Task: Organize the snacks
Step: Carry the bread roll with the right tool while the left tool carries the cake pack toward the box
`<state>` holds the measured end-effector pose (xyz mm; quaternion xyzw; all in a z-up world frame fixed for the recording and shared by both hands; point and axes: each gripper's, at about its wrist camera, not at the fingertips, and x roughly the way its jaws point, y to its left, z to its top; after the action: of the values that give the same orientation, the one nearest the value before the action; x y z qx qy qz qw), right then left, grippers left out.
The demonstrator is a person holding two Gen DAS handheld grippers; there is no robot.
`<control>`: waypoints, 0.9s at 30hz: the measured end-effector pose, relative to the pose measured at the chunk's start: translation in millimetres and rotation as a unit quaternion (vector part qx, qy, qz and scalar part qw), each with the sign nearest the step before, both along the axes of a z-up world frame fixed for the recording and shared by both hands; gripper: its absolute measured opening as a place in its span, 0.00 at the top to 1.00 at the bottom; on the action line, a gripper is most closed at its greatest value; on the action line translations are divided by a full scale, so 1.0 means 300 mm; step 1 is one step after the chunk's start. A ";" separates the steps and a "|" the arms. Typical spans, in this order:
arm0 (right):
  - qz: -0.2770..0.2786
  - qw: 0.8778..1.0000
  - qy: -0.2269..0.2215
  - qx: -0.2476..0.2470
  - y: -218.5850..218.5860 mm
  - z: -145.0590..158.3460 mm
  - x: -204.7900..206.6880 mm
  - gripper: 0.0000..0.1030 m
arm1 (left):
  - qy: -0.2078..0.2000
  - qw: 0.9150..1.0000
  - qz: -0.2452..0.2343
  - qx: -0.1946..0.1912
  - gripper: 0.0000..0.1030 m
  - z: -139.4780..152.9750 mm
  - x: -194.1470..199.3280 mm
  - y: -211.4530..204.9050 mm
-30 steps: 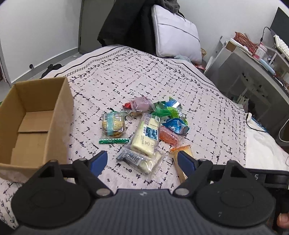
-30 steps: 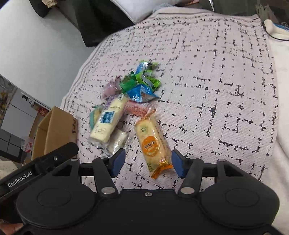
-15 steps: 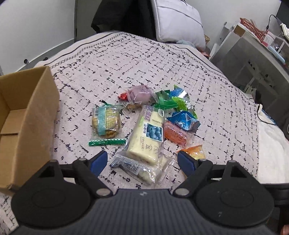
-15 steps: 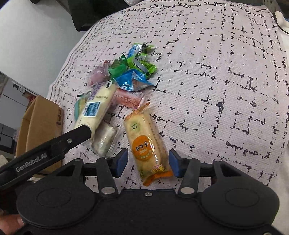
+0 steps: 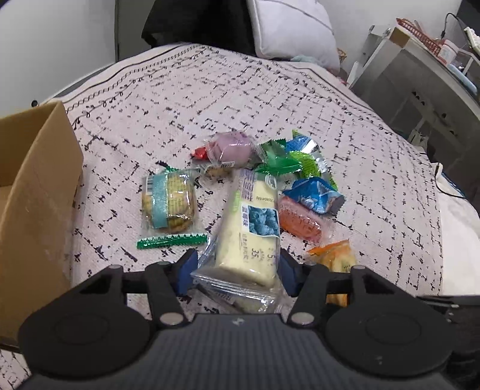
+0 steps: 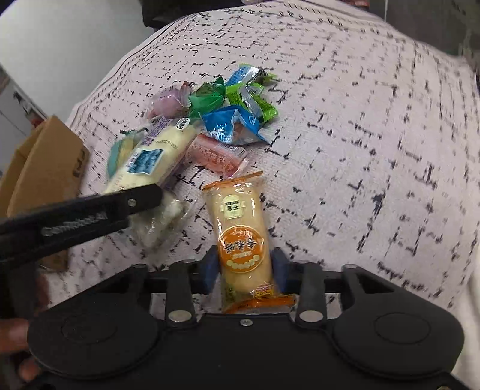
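- Left gripper (image 5: pixel 237 271): jaws set either side of the near end of the blueberry bread pack (image 5: pixel 250 228), pads at its wrapper; whether they are clenched on it cannot be told.
- Right gripper (image 6: pixel 244 270): jaws close against both sides of the orange-label bread pack (image 6: pixel 240 237), which lies on the bed (image 6: pixel 360 135).
- Just beyond the blueberry pack: cookie packet (image 5: pixel 168 202), green strip wrapper (image 5: pixel 171 241), pink packet (image 5: pixel 300 222), blue packet (image 5: pixel 313 195), purple bun (image 5: pixel 232 148), green candies (image 5: pixel 282 160), clustered and overlapping.
- Cardboard box (image 5: pixel 36 192): open, at the left of the bed.
- Pillow (image 5: pixel 292 28): far end of the bed.
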<state>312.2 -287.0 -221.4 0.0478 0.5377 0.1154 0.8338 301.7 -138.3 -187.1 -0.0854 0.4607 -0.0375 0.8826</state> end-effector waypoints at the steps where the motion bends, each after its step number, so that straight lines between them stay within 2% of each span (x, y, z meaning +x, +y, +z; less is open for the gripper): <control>1: 0.001 1.000 -0.002 0.000 0.001 0.003 -0.002 0.65 | -0.003 1.000 0.002 -0.002 0.46 0.008 -0.006 0.003; 7: -0.006 1.000 -0.012 0.029 -0.012 0.031 -0.014 0.66 | -0.020 1.000 0.009 -0.011 0.48 0.069 -0.054 0.036; 15: 0.006 0.999 -0.035 0.035 0.004 0.071 -0.053 0.66 | -0.058 0.998 0.027 -0.013 0.49 0.178 -0.149 0.091; 21: 0.013 0.998 -0.041 0.046 0.011 0.085 -0.075 0.66 | -0.073 0.996 0.044 -0.029 0.55 0.246 -0.228 0.134; 22: 0.014 0.998 -0.041 0.048 0.011 0.088 -0.076 0.66 | -0.076 0.995 0.047 -0.034 0.72 0.258 -0.243 0.142; 25: 0.013 0.998 -0.043 0.043 0.017 0.099 -0.085 0.66 | -0.072 0.995 0.049 -0.056 0.81 0.280 -0.268 0.166; 27: 0.014 0.998 -0.045 0.041 0.022 0.110 -0.095 0.66 | -0.078 0.994 0.049 -0.055 0.84 0.288 -0.287 0.176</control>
<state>283.8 -280.4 -188.5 0.0694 0.4950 0.1512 0.8528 215.5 -85.5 -100.7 -0.1528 0.3832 -0.0257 0.9106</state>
